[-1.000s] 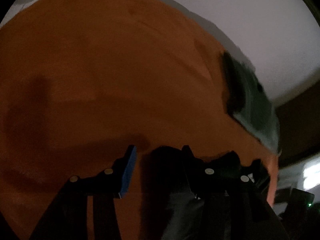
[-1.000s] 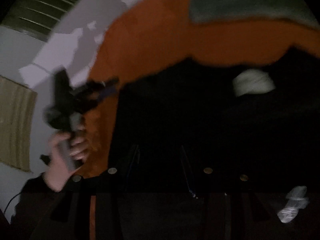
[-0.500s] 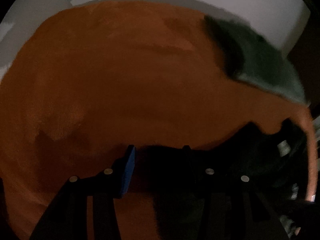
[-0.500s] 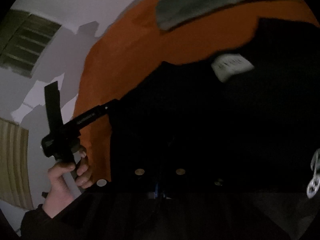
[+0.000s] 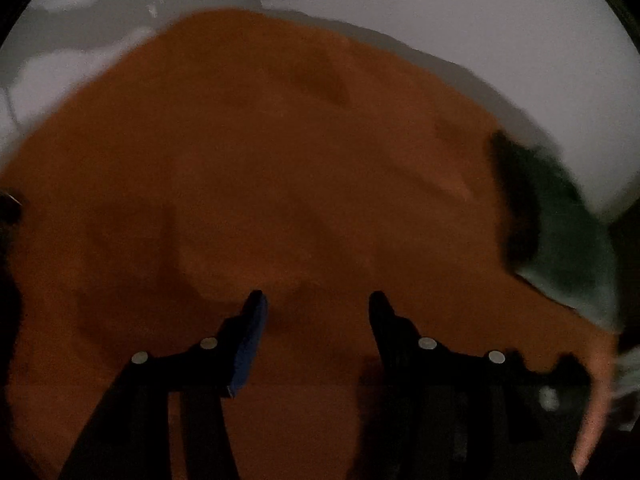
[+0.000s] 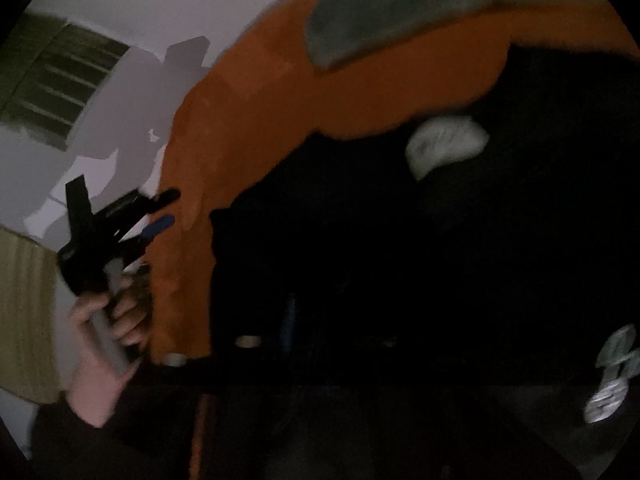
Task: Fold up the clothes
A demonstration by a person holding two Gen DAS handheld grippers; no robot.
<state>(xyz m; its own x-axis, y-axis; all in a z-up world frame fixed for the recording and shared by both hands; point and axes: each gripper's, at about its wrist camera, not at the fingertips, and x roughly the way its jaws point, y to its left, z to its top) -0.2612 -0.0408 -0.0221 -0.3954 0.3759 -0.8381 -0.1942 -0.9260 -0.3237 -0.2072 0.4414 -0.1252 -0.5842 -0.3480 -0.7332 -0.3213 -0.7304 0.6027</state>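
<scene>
In the left wrist view, the left gripper [image 5: 316, 300] has its two fingers spread wide apart with nothing between them. The left finger carries a blue pad [image 5: 250, 346]; the right finger is plain black. Both hang over an orange sheet [image 5: 260, 168] that fills most of the view. A dark green cloth [image 5: 568, 236] lies on the sheet at the far right, blurred. Near the right edge, a black garment [image 5: 560, 392] shows just behind the right finger, at the sheet's border. A pale wall [image 5: 460, 20] rises beyond the sheet, with grey shadows across its upper left.

In the right wrist view, the picture is dark and smeared. The black garment [image 6: 400, 260] covers the middle and right of the view and lies on the orange sheet [image 6: 248, 100], which shows as a band to the left and along the far side. A white label [image 6: 444, 144] sits on the garment toward the far side. The dark green cloth [image 6: 400, 12] lies at the far edge of the sheet. The right gripper's own fingers are lost in the dark against the garment, so I cannot tell whether it is closed or gripping anything. At the left, a hand [image 6: 108, 332] holds the left gripper [image 6: 166, 210] above the sheet's left edge, its fingers apart and clear of the garment. A slatted vent [image 6: 60, 80] is on the wall at the far left. A crumpled pale thing [image 6: 612, 376] lies near the right edge.
</scene>
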